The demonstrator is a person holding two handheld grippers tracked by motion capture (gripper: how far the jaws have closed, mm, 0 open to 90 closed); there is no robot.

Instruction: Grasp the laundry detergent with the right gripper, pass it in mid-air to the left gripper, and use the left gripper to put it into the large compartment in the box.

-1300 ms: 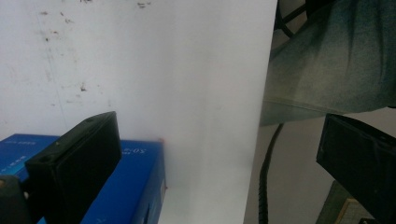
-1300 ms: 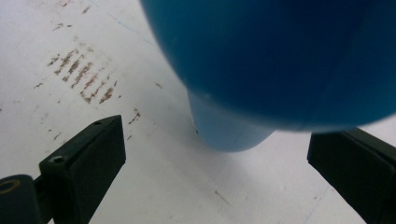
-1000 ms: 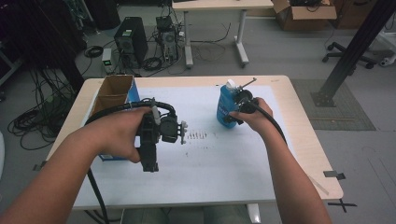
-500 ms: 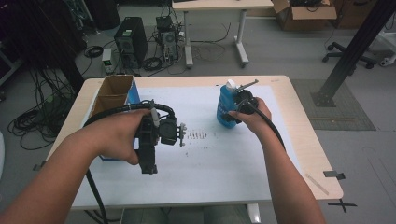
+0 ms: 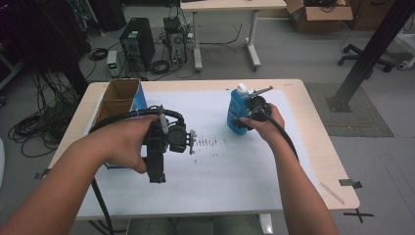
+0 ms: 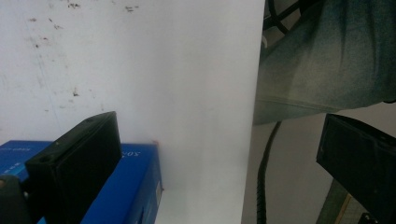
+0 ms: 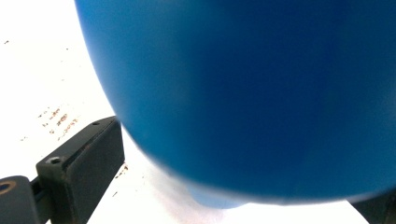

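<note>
Right now my right gripper [image 5: 248,116] has its jaws spread around the blue bottle [image 5: 237,110], which stands upright on the white mat [image 5: 225,171] toward the table's far right; whether the pads press it yet, I cannot tell. My guess is I'm bracing it for a lift. My left gripper [image 5: 157,164] hangs wide and empty above the mat's near-left, just beside the blue box [image 6: 126,186]. Bare mat lies between the grippers, so either hand has room to move.

Light wood table [image 5: 318,147] w/ white sheet [image 5: 220,166] on top, blue bottle [image 5: 237,110] upright, cardboard box [image 5: 120,98] at left edge
</note>
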